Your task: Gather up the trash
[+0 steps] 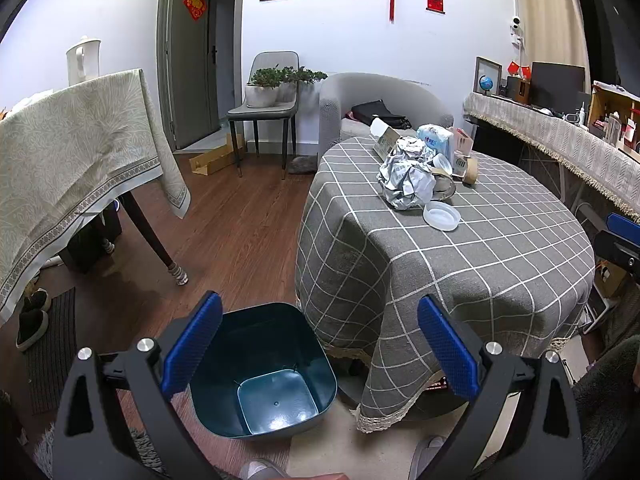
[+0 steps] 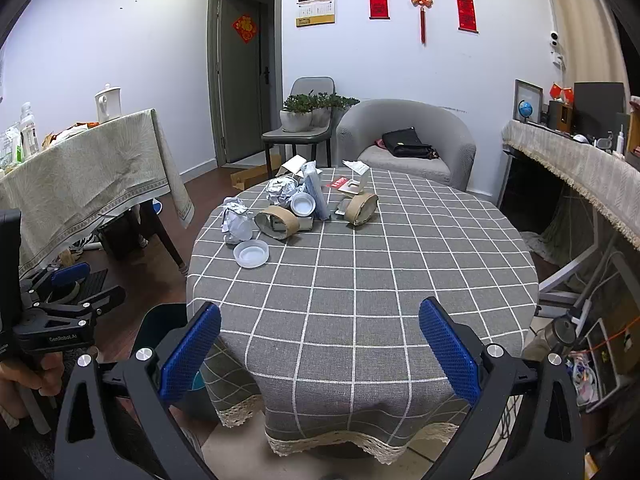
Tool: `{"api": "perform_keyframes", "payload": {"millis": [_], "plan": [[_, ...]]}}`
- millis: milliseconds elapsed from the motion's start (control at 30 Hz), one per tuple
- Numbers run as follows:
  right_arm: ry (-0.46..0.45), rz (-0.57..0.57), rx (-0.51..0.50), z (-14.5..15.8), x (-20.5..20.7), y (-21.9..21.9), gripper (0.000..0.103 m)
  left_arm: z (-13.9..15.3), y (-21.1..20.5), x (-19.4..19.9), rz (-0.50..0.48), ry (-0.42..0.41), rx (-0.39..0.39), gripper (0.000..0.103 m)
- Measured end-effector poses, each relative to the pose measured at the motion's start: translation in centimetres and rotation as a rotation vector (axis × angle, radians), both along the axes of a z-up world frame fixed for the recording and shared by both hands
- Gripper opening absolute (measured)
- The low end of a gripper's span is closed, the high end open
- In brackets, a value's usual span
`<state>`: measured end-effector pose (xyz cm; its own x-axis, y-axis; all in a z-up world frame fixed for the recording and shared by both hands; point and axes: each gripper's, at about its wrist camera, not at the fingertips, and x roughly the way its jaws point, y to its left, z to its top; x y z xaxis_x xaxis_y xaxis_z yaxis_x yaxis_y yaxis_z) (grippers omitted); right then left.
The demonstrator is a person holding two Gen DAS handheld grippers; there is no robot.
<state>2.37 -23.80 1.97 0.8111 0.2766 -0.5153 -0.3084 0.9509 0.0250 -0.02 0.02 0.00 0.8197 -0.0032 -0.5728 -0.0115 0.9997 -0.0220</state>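
We hold both tongs spread wide with nothing between the pads: the left tongs (image 1: 320, 344) over the empty teal bin (image 1: 276, 368) on the floor, just beside the round bench's (image 2: 360, 280) hanging checked cloth, the right tongs (image 2: 320, 344) above the bare near half of that bench. The trash sits on the far side: crumpled paper (image 2: 237, 220), a plastic lid (image 2: 251, 254), cardboard tape rings (image 2: 278, 222) and packets, crowded together. A second draped table (image 1: 80, 152) narrows the floor on the left. Behind the paper, the smaller pieces overlap and are hard to tell apart.
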Motion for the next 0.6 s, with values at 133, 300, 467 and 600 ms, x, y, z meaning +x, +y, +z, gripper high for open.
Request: {"api": "perform_keyframes", "payload": {"millis": [133, 300, 467, 600], "plan": [[0.0, 0.0, -0.001, -0.03, 0.0, -0.01, 0.1, 0.0, 0.0, -0.01, -0.001, 0.001, -0.001, 0.1], [0.001, 0.0, -0.003, -0.12, 0.04, -0.29, 0.1, 0.39, 0.07, 0.03, -0.004, 0.003, 0.0, 0.1], [0.001, 0.0, -0.004, -0.42, 0.06, -0.1, 0.1, 0.38, -0.05, 0.18, -0.003, 0.003, 0.0, 0.1], [0.002, 0.0, -0.005, -0.47, 0.06, -0.12, 0.1, 0.3, 0.0, 0.16, -0.004, 0.003, -0.001, 0.1]]}}
